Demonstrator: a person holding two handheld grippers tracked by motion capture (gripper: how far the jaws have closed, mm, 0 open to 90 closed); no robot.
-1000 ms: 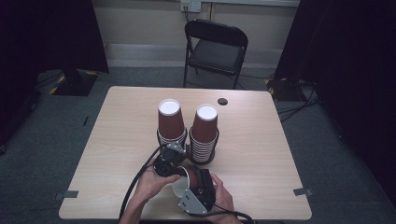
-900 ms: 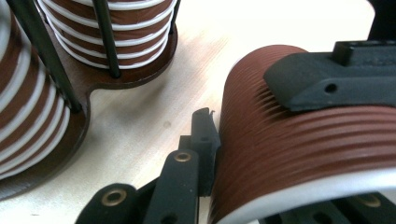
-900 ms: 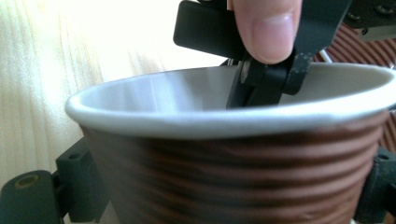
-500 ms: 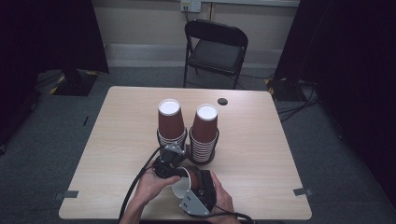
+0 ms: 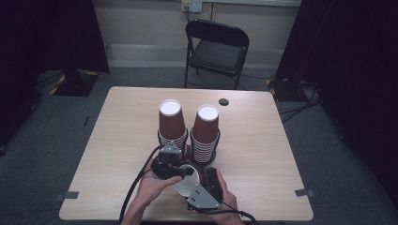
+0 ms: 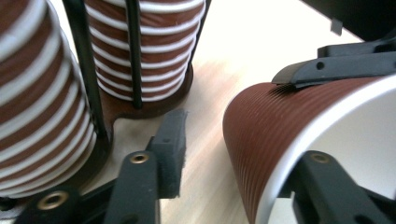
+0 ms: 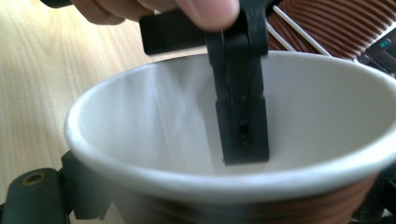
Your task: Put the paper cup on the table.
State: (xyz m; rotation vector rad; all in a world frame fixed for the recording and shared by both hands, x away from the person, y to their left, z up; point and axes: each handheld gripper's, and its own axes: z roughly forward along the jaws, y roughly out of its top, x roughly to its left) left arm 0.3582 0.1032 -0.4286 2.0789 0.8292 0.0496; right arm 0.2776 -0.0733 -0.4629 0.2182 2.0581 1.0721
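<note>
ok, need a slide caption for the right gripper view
Loose brown paper cup seen rim-on, a black jaw of the left gripper reaching inside its white interior.

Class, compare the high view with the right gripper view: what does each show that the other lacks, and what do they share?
High view alone: the whole table, two tall stacks of brown cups standing on it, a folding chair behind, and both hands with their grippers.

Right gripper view alone: the white inside of the loose cup up close, with one black jaw of the left gripper reaching down inside the rim.

Both: that loose cup lying on its side between the grippers, ribbed brown cup stacks beside it, and the pale wood tabletop.
</note>
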